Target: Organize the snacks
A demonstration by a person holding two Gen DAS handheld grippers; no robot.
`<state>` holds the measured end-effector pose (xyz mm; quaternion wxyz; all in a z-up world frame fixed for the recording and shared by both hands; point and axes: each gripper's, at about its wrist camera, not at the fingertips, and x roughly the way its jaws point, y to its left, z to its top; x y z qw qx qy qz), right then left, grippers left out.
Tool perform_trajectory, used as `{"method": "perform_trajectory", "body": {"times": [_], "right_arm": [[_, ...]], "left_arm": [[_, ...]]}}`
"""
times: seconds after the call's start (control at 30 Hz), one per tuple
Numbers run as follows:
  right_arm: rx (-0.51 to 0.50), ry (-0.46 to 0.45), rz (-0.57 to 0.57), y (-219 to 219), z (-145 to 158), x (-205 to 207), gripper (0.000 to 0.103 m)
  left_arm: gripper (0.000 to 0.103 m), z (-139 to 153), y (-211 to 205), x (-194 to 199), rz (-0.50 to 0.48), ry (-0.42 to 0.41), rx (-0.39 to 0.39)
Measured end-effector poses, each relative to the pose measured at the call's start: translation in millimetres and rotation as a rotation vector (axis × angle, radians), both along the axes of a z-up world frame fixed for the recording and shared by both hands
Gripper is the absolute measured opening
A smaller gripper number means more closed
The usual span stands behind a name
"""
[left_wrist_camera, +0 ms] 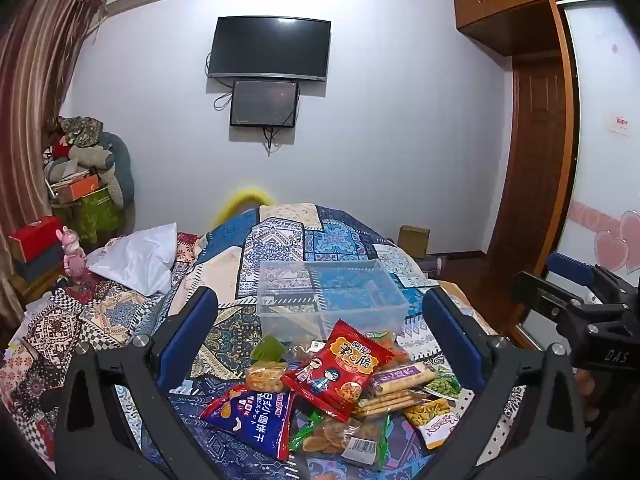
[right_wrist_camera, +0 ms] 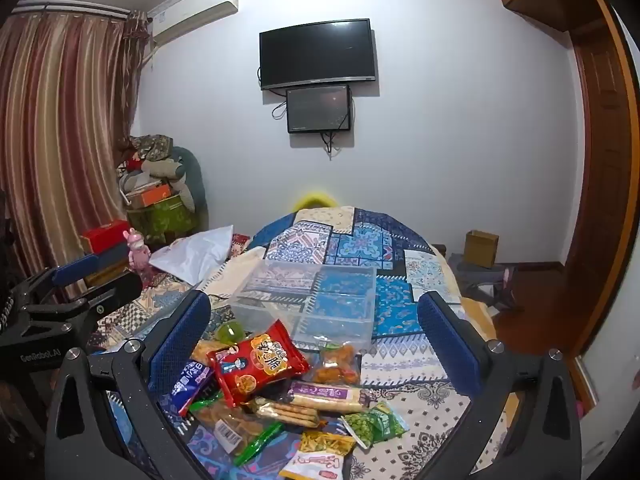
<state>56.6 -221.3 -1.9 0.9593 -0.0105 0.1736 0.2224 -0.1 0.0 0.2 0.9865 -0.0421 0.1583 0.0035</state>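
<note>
Both grippers' jaws wide above snack pile [left_wrist_camera: 336, 392].

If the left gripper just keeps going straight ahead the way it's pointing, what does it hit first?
Probably the red snack packet on top of the pile, which lies between the open left gripper fingers. The clear plastic box sits just beyond; depth is uncertain.

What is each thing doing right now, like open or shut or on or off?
Left gripper: open, holding nothing.
Right gripper: open, holding nothing.
Clear plastic box: no lid, empty.
Red snack packet: sealed, on top of the pile.
TV: off.
Curtain: drawn shut.
</note>
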Motion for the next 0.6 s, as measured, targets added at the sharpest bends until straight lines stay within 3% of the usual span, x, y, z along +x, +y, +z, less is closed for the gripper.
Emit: {"method": "perform_trajectory", "body": {"times": [0.6], "right_arm": [[0.000, 0.005, 0.001, 4.9, -0.9, 0.0, 0.103]], "left_arm": [[0.103, -0.1, -4.5, -1.4, -0.003, -0.006, 0.003]]}}
